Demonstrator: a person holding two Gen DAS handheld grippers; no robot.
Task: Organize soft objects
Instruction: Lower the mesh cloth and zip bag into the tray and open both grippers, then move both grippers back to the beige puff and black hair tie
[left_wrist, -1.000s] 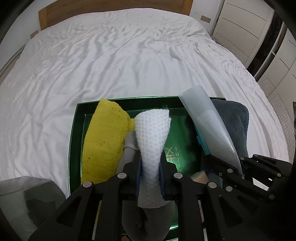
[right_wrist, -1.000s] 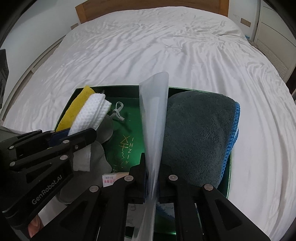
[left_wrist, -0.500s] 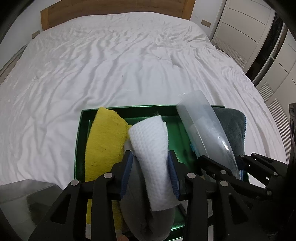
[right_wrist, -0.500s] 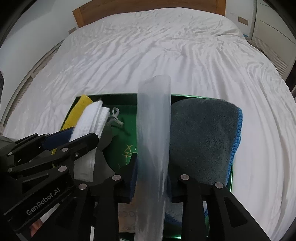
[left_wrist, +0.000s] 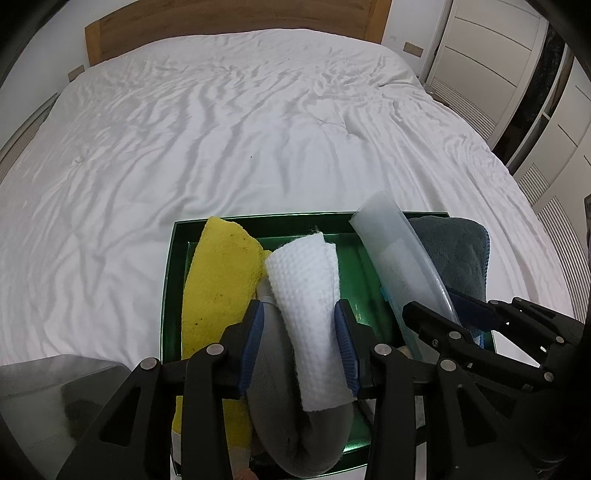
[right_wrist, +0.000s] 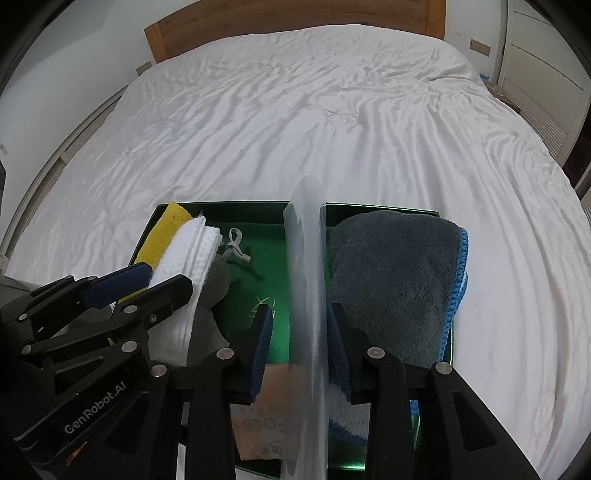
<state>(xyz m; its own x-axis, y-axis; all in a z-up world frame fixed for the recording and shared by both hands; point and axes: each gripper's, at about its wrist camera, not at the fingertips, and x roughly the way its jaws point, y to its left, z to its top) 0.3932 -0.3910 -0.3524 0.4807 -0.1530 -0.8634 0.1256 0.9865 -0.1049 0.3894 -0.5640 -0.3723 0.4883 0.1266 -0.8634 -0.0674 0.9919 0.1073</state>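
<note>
A green tray (left_wrist: 168, 280) (right_wrist: 236, 206) lies on the bed. In it are a yellow cloth (left_wrist: 218, 280) (right_wrist: 162, 230), a white waffle cloth (left_wrist: 310, 302) (right_wrist: 184, 254) on a grey cloth (left_wrist: 299, 435), and a grey towel with blue trim (right_wrist: 391, 280) (left_wrist: 454, 251). My left gripper (left_wrist: 299, 343) is open, its pads on either side of the white cloth. My right gripper (right_wrist: 301, 354) is open around a clear plastic bag (right_wrist: 306, 295) (left_wrist: 399, 266) standing on edge between its pads.
The white bed sheet (left_wrist: 240, 129) spreads beyond the tray. A wooden headboard (left_wrist: 221, 26) is at the far end and white wardrobes (left_wrist: 498, 55) stand on the right. A small grey cord (right_wrist: 236, 251) and a brown card (right_wrist: 269, 417) lie in the tray.
Both grippers have opened: the left has let go of the white cloth, the right has let go of the plastic bag. Both have drawn back a little from the tray.
</note>
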